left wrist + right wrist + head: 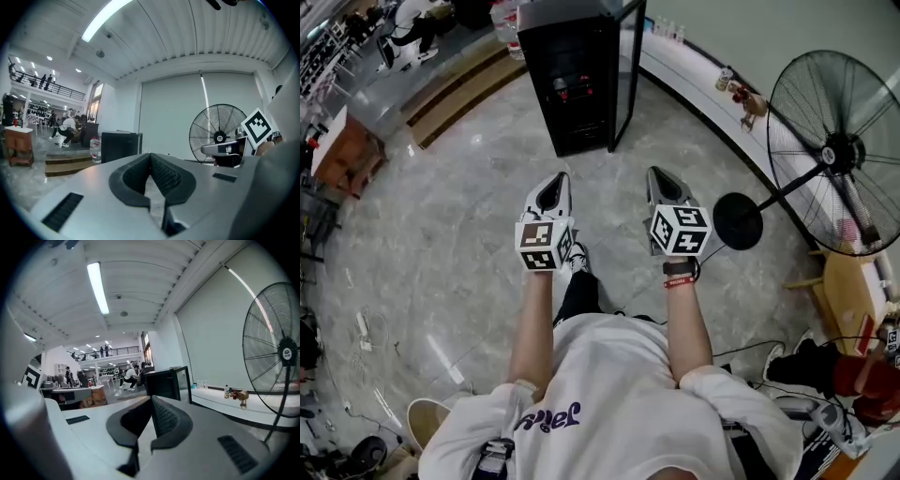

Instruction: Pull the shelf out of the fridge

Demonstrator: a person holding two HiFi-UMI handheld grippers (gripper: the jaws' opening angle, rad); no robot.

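A small black fridge (577, 75) stands on the marble floor some way ahead of me, its glass door (628, 66) swung open to the right. Something red (567, 91) shows inside; I cannot make out the shelf itself. Both grippers are held level in front of the person's body, well short of the fridge. My left gripper (551, 187) has its jaws together with nothing between them, and so does my right gripper (661, 183). The fridge (121, 145) shows beyond the closed left gripper (150, 155). It also stands past the closed right gripper (151, 400), as a dark box (161, 383).
A large standing fan (839, 155) with a round black base (738, 220) is at the right. A white ledge (694, 70) with small items runs behind the fridge. A wooden step (459, 89) lies to its left, with water bottles (95, 149) beside it. Cables trail at the floor's left edge.
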